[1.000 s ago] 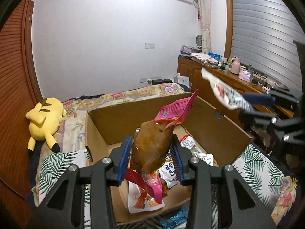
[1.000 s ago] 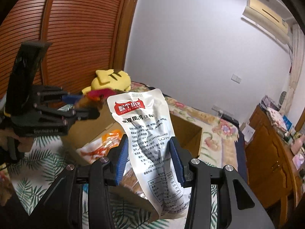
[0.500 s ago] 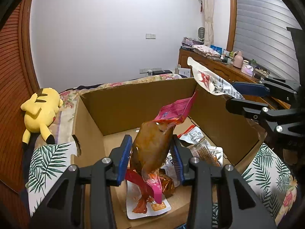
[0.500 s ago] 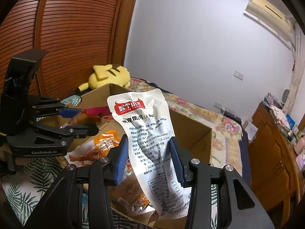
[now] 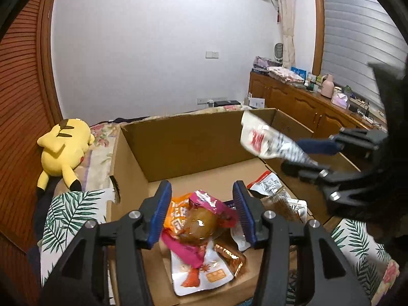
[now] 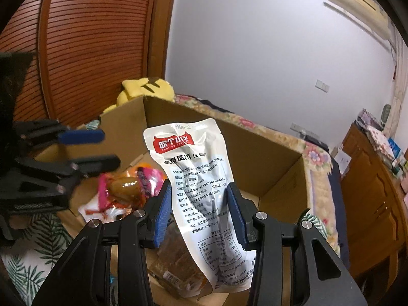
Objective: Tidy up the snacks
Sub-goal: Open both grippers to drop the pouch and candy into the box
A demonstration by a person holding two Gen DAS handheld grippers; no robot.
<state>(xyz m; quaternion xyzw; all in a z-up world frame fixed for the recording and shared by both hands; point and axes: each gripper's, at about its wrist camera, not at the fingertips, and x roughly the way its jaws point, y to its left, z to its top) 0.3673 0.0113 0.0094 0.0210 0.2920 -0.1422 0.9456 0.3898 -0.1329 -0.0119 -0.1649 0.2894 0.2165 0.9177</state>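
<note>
Cardboard box (image 5: pixel 193 140) holds the pink snack pouch (image 5: pixel 201 219) below the left gripper (image 5: pixel 201 214), jaws just opening (pouch released); the right gripper (image 6: pixel 201 216) clamps a white packet (image 6: pixel 201 188).

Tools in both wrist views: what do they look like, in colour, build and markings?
The left tool and right tool match: matte black angular linkage arms with round silver screw heads, each ending in two flat fingers faced with ribbed blue pads. No cables, sleeves or hands show; no readable marking.
</note>
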